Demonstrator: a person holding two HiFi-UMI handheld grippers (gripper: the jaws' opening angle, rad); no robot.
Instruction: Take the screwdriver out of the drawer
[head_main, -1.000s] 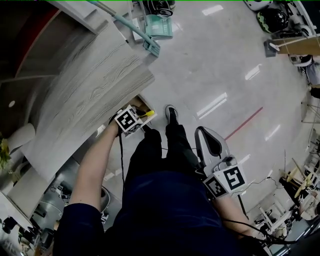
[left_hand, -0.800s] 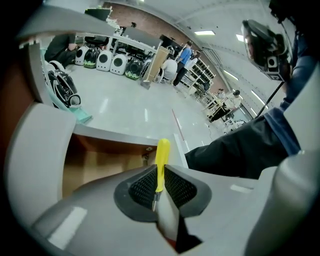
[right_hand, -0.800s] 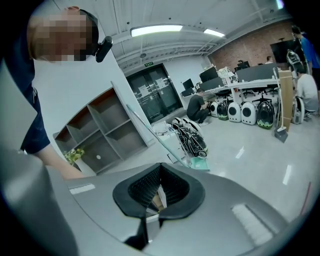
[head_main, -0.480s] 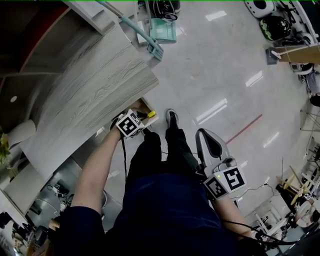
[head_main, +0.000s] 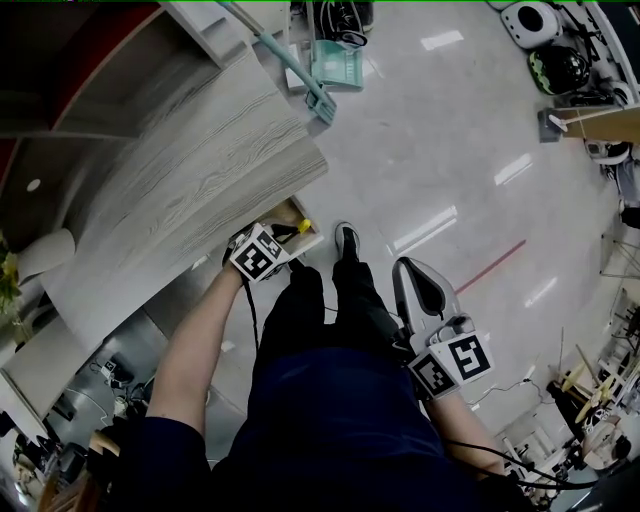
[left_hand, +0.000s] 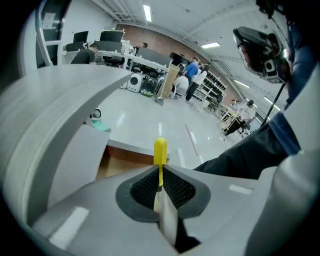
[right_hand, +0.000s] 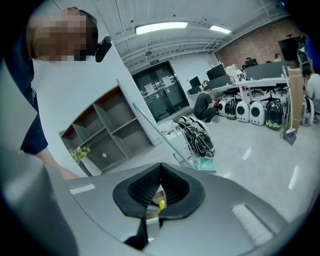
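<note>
Left gripper (left_hand: 159, 182) sat clamped on yellow-handled screwdriver (left_hand: 160, 150), at rim of open wooden drawer (left_hand: 122, 166). Extraction judged nearly done; carrying clear remained. Right gripper (right_hand: 159, 192) closed, empty, well apart from drawer.

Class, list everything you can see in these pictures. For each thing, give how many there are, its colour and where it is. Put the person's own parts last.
screwdriver: one, yellow handle, between the left gripper's jaws at the open drawer
drawer: one, light wood inside, pulled open under the desk top
desk top: one, grey wood grain, to the person's left
dustpan: one, teal, on the floor past the desk
floor line: one, red, on the pale shiny floor to the right
shelf unit: one, grey with brown backs, by the white wall
shoe: one showing, black, beside the drawer
left gripper: one, grey with black pads, shut on the screwdriver
right gripper: one, grey with black pads, shut and empty, at the person's right side
</note>
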